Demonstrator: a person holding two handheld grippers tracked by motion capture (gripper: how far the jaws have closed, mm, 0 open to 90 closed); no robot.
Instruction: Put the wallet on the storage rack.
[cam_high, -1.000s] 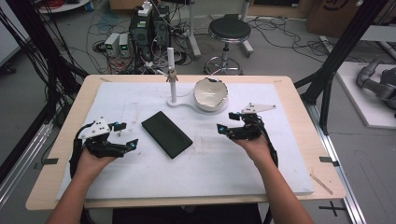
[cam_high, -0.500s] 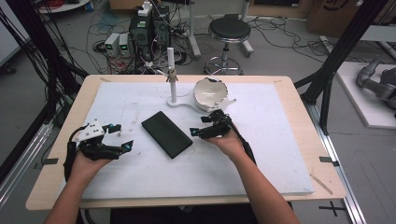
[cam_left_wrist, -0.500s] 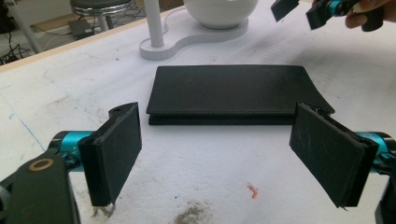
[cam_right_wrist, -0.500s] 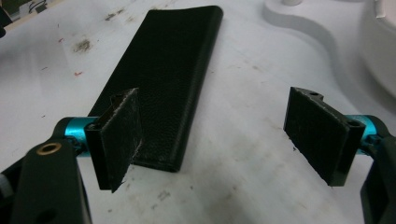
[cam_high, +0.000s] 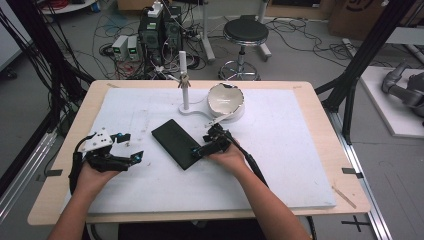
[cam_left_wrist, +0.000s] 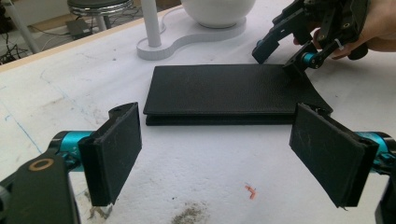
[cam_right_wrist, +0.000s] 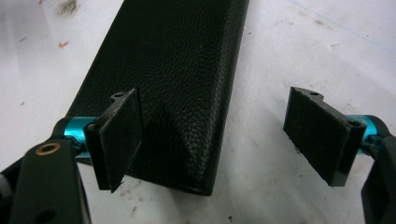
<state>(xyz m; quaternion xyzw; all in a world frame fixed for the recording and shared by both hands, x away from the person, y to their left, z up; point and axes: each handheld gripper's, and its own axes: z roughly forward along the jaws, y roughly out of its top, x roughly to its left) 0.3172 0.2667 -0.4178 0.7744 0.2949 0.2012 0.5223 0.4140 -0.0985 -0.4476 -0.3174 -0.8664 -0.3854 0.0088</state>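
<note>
1. One desk (cam_high: 310, 150), covered by a white sheet.
2. One black wallet (cam_high: 176, 143) lies flat and shut, not yet lifted; it seems the grasp is only beginning.
3. One white bowl (cam_high: 226, 100) on a stand, beyond the right hand-held gripper.
4. Two tools: right hand-held gripper (cam_high: 205, 148), jaws spread over the wallet's near corner, one above the leather; left hand-held gripper (cam_high: 131, 148), jaws wide apart, empty, wallet ahead of it.

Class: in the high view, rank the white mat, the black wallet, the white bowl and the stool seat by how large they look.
1. white mat
2. black wallet
3. white bowl and stool seat: look alike; the stool stands farther off, so unranked.
</note>
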